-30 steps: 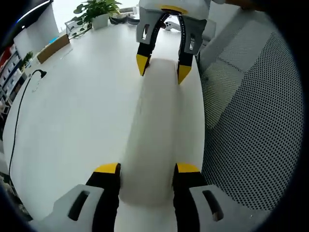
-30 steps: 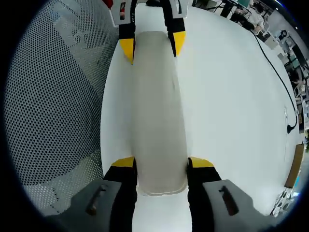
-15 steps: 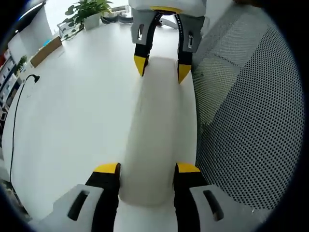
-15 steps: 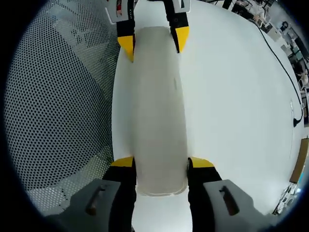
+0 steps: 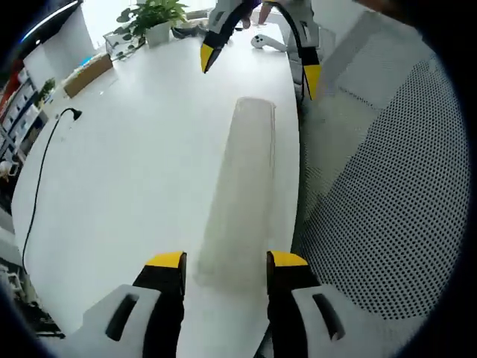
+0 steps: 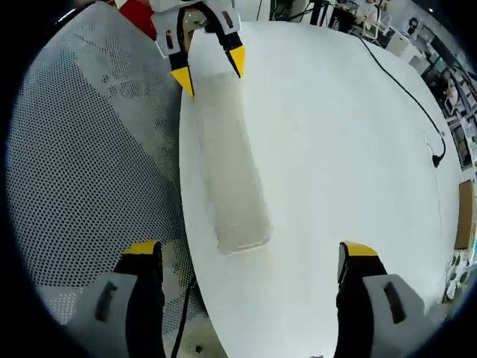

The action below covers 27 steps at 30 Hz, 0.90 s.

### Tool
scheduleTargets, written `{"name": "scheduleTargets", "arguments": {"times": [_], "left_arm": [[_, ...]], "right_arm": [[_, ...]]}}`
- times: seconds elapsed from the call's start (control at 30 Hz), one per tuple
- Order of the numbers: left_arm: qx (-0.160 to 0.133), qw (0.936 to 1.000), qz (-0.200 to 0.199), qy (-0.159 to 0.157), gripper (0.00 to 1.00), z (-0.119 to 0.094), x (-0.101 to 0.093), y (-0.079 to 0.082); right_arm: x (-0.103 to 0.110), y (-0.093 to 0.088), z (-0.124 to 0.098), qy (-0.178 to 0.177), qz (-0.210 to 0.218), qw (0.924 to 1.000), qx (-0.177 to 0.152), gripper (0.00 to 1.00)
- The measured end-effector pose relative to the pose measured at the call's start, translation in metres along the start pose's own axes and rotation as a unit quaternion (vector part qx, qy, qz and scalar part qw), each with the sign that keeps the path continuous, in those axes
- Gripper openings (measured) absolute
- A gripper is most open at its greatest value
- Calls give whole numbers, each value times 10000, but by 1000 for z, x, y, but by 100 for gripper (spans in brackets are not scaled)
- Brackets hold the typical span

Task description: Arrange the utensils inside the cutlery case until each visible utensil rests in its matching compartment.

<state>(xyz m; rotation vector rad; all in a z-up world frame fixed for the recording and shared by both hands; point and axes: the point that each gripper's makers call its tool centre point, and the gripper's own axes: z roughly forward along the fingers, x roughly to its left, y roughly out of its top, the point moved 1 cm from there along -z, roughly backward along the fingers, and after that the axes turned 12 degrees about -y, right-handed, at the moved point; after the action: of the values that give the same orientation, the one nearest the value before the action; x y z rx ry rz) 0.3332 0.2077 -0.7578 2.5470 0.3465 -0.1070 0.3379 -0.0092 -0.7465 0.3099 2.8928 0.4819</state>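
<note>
Right gripper (image 6: 248, 257) spread wide, clear of the frosted cutlery case (image 5: 240, 195) lying mid-frame along the table (image 5: 127, 164) edge, left gripper (image 5: 221, 259) clamping its near end, probably steadying it

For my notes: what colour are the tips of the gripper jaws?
Yellow, on black jaws. It shows best in the right gripper view, on the right gripper.

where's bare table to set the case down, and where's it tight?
Free: the wide white table between the cutlery case and the black cable. Tight: the table-edge strip beside the mesh chair, where the case lies, left hand-held gripper on one end. Far end holds a plant and box.
</note>
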Motion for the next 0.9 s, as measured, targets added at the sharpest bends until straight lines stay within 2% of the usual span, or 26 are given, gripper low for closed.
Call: {"name": "scheduleTargets", "arguments": {"times": [0.03,0.07,0.13,0.17,0.2,0.23,0.3,0.33,0.37,0.4,0.43,0.5,0.53,0.57,0.6,0.63,0.67,0.7,0.73,0.77,0.8,0.87,0.9], "left_arm": [[-245,9996,9,159,43,-15,4,6],[-387,9991,7,176,44,-24,4,8],[-778,9968,-154,75,47,-47,-2,12],[-881,9958,-230,-4,50,-54,-6,12],[-1011,9943,-332,-4,51,-62,-7,13],[-1201,9918,-429,64,51,-71,-9,12],[-1517,9864,-619,144,53,-81,-12,12],[-1787,9809,-750,168,56,-85,-15,15],[-2205,9706,-915,321,61,-91,-16,20],[-2445,9636,-988,439,65,-95,-17,22],[-2753,9536,-1076,577,69,-99,-19,25],[-2923,9442,-1292,790,75,-103,-19,23],[-2863,9420,-1362,1103,74,-107,-18,17],[-2955,9373,-1212,1393,72,-114,-13,15],[-3178,9264,-1181,1637,69,-123,-8,13],[-3327,9180,-1346,1689,69,-126,-7,11],[-3546,9031,-1681,1743,70,-131,-6,7],[-3702,8926,-1813,1825,72,-136,-5,6],[-3928,8784,-1888,1964,73,-144,-5,7],[-4028,8716,-1893,2053,74,-149,-5,7],[-4132,8640,-1855,2198,74,-155,-7,7],[-4328,8529,-1754,2332,77,-163,-9,12],[-4538,8365,-1849,2451,81,-170,-9,14]], "right_arm": [[-2,-1,-6,-37,40,9999,-148,99],[-4,-5,-15,-31,110,9995,-290,99],[-6,-15,-28,-85,478,9981,-385,99],[-7,-17,-31,-114,575,9975,-401,99],[-10,-21,-40,-216,993,9933,-545,99],[-10,-20,-43,-224,1108,9915,-639,99],[-20,-13,-59,-481,1841,9724,-1346,100],[-26,-10,-65,-661,2142,9617,-1580,100],[-32,-8,-70,-837,2364,9510,-1808,100],[-36,-7,-75,-977,2535,9412,-2007,100],[-39,-8,-82,-1105,2793,9279,-2209,100],[-38,-12,-85,-1229,3000,9182,-2275,100],[-37,-16,-86,-1371,3083,9128,-2299,100],[-33,-19,-86,-1368,3235,9071,-2319,100],[-31,-21,-85,-1343,3376,9016,-2346,100],[-26,-23,-83,-1274,3500,8963,-2405,100],[-23,-26,-81,-1254,3617,8925,-2384,100],[-21,-29,-79,-1263,3746,8878,-2357,100],[-21,-34,-78,-1379,3829,8832,-2330,100],[-22,-37,-78,-1497,3876,8783,-2364,100],[-27,-41,-81,-1746,3982,8675,-2419,100],[-36,-52,-85,-2133,4294,8437,-2414,100],[-41,-58,-89,-2339,4465,8275,-2474,100]]}}
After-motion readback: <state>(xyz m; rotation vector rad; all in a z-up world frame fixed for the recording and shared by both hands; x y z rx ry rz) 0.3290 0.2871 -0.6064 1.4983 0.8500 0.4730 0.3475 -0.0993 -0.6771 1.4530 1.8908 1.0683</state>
